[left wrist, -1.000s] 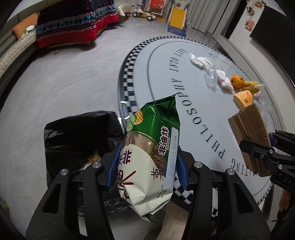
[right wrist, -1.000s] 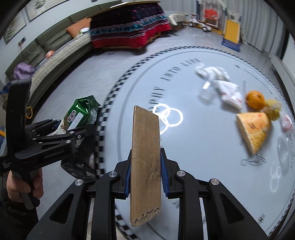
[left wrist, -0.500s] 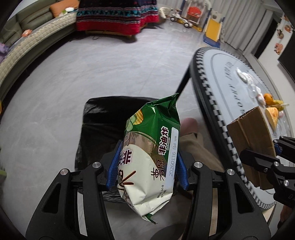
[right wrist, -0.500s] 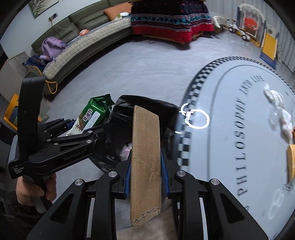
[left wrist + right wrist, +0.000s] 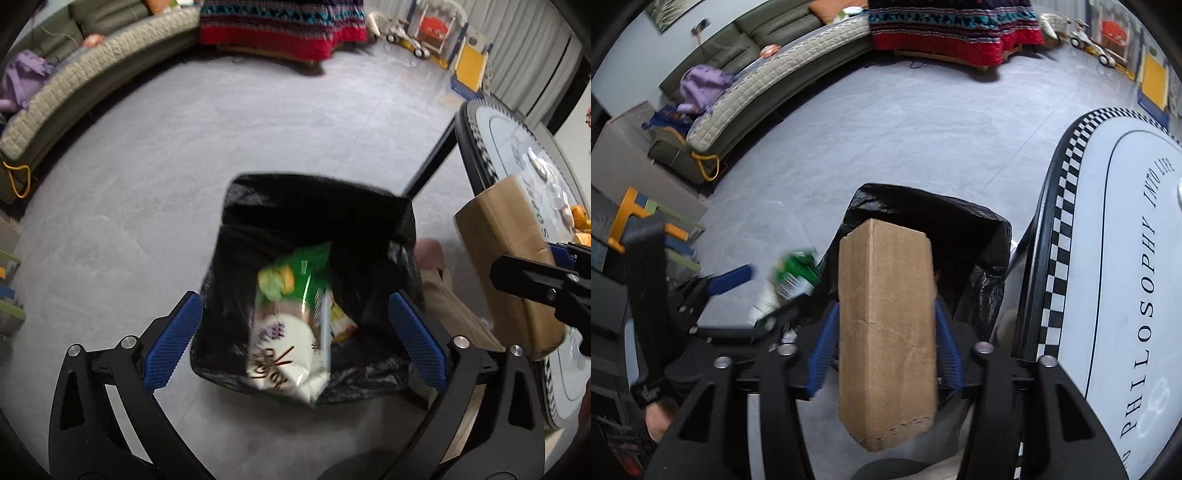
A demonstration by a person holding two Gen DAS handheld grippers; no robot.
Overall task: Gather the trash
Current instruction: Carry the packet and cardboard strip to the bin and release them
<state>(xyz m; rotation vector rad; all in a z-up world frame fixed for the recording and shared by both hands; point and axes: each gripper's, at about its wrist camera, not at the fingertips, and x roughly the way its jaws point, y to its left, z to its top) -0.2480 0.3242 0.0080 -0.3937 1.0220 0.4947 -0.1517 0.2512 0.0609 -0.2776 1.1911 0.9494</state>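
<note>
Dropping into the bag (image 5: 314, 206), the wrapper (image 5: 291, 325) is leaving the wide-opening left gripper (image 5: 295, 343); right gripper (image 5: 882, 347) is opening around cardboard (image 5: 886, 325), table (image 5: 1126, 258) scraps waiting.

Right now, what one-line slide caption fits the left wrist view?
Left gripper opening above the black trash bag, green snack packet dropping free between its pads.

Snack packet (image 5: 291, 325) released, seemingly dropping into bag (image 5: 314, 206).
</note>
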